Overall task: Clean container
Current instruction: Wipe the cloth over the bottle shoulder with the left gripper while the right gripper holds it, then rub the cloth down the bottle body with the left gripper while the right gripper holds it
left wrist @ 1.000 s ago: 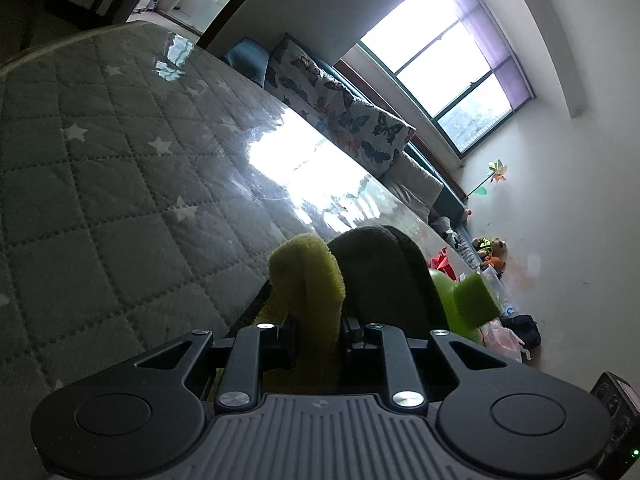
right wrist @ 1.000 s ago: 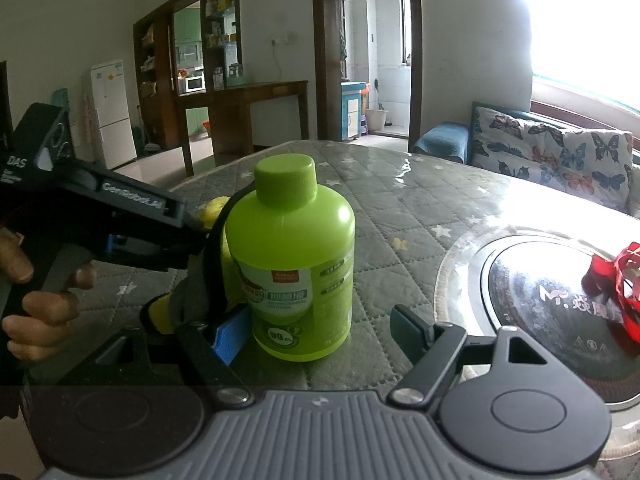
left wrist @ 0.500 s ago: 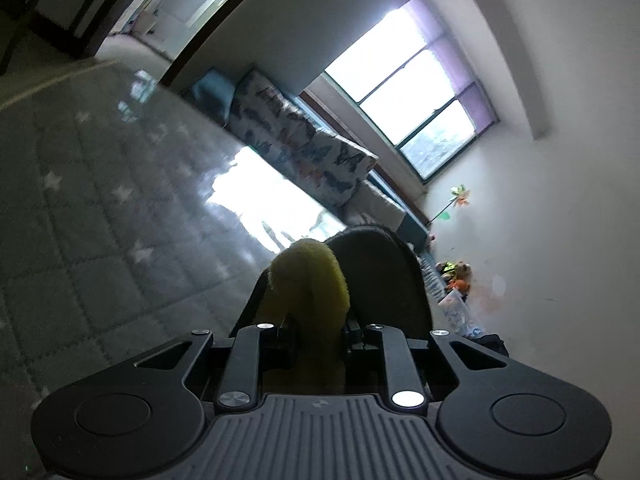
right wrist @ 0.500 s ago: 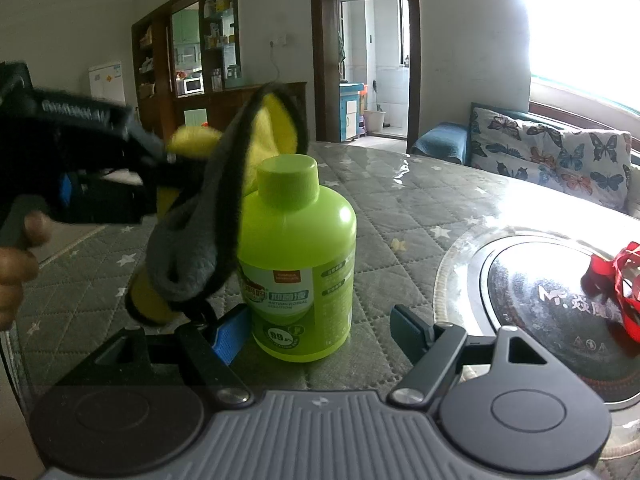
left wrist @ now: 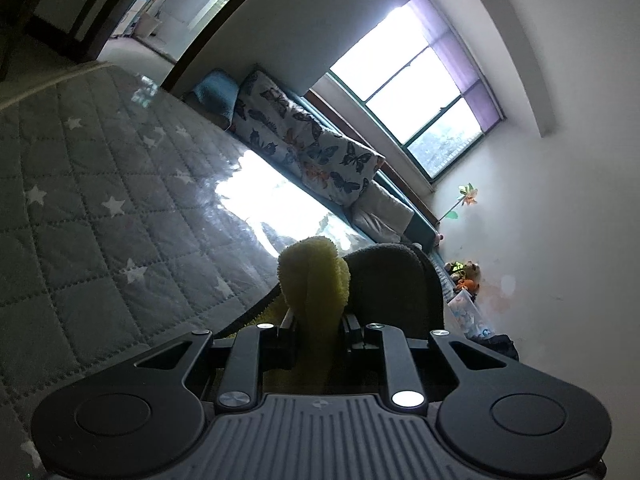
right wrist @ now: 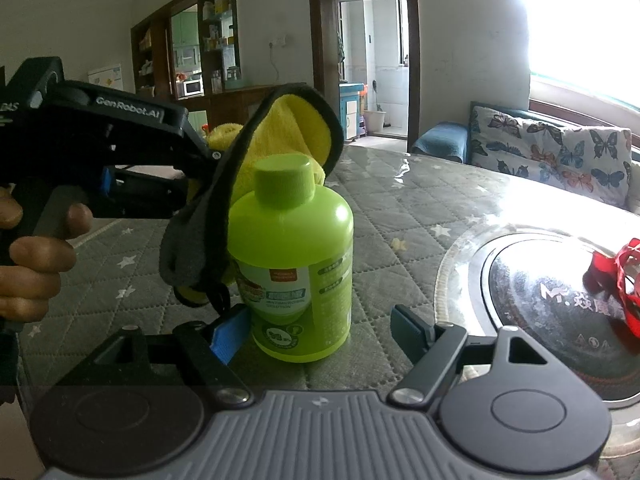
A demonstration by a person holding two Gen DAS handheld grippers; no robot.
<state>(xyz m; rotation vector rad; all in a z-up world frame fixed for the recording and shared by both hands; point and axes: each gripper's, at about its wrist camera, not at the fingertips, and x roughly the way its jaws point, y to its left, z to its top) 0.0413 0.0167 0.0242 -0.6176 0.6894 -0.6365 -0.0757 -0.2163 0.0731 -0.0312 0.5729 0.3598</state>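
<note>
- Cloth (right wrist: pixel 256 184) now drapes against the green bottle's (right wrist: pixel 296 264) cap and shoulder at its 10 o'clock; a second ago it sat low behind the bottle.
- Your left hand-held gripper (left wrist: pixel 316 330) stays clamped on the cloth.
- Your right hand-held gripper (right wrist: pixel 320 328) stands wide apart around the bottle's base, gripping nothing.
- Bottle stands upright on the worktop (right wrist: pixel 400 208); judging by this, wiping is underway.

Daylight floods from the window (left wrist: pixel 416 100), blown out white, throwing hard glare across the quilted table cover (left wrist: pixel 100 208). Nearby foreground sits dim; fisheye bending curves edges.
</note>
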